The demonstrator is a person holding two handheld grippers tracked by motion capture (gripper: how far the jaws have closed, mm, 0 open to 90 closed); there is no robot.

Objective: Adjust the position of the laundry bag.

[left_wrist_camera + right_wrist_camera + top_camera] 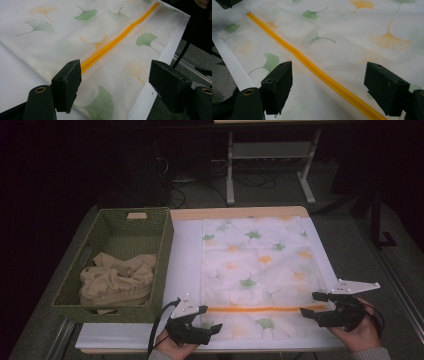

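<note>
Nearest to me, at the front edge of the bench (185,227), my 2 hands each hold a hand-held gripper. My left hand-held gripper (212,319) sits at the near left corner of a white cloth (260,270) printed with green and orange ginkgo leaves; its jaws stand wide apart with nothing between them. In the left gripper view, the cloth's corner lies beneath the open jaws, and an orange zip (117,40) runs away from the left jaw across the fabric. My right hand-held gripper (314,303) is at the near right edge of the same cloth, its jaws also spread wide and gripping nothing. In the right gripper view, the zip passes diagonally between and below the jaws.

The cloth lies flat, spread over a white sheet (187,265) on the bench, reaching toward the far edge. To the left stands a green woven basket (160,250) holding crumpled beige fabric (117,280).
</note>
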